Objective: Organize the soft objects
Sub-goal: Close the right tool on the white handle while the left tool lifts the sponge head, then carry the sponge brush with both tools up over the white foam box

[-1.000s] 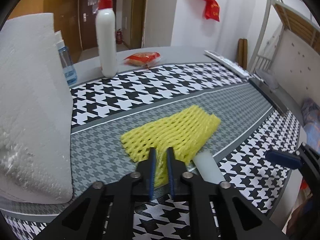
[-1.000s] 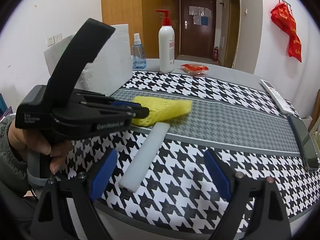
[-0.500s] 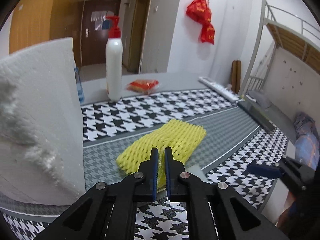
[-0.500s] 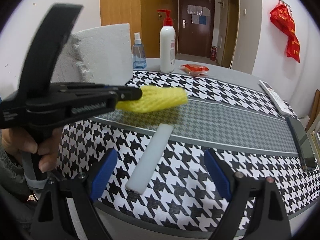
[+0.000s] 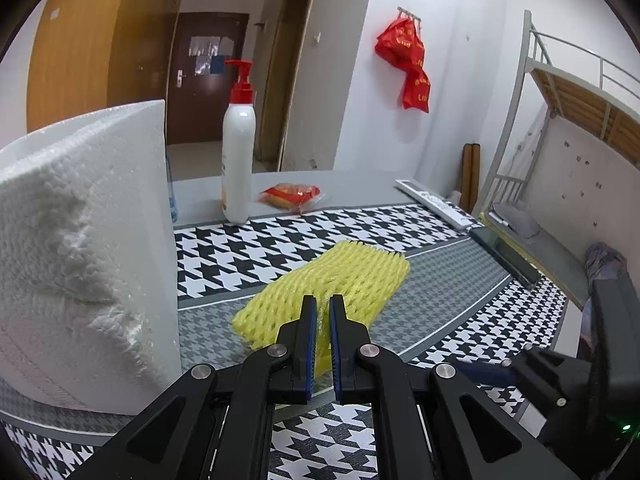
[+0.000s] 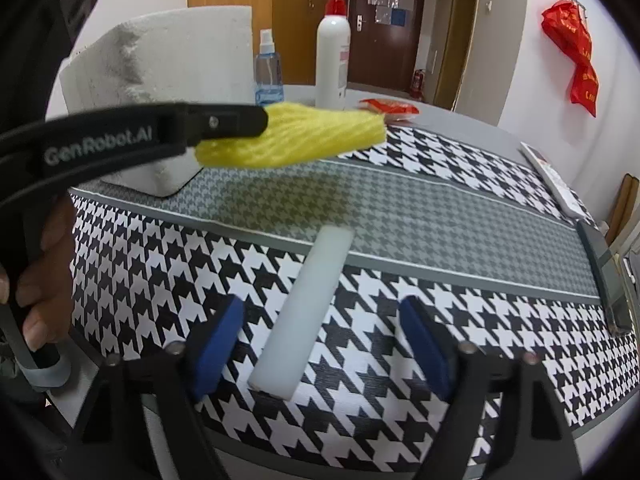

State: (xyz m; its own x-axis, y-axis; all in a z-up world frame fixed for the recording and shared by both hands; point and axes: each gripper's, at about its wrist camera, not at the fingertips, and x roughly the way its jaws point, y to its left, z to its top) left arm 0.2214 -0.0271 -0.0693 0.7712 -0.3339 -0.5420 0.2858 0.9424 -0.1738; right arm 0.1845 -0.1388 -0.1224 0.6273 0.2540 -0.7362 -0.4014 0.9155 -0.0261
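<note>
My left gripper (image 5: pixel 323 312) is shut on a yellow foam net sleeve (image 5: pixel 340 284) and holds it in the air above the houndstooth table; the sleeve also shows in the right wrist view (image 6: pixel 296 138), clear of the table. A white foam bar (image 6: pixel 308 304) lies on the table near the front edge. My right gripper (image 6: pixel 320 336) is open and empty, its blue pads either side of the bar's near end, a little above it. A big white foam block (image 5: pixel 80 248) stands at the left; it also shows in the right wrist view (image 6: pixel 168 76).
A white pump bottle (image 5: pixel 239 148), a small blue spray bottle (image 6: pixel 267 76) and a red snack packet (image 5: pixel 290 194) stand at the table's back. A remote (image 5: pixel 432 202) and a dark phone (image 6: pixel 608 272) lie along the right edge.
My left gripper has lifted the yellow sleeve off the table and raised it. My right gripper has moved closer over the white bar.
</note>
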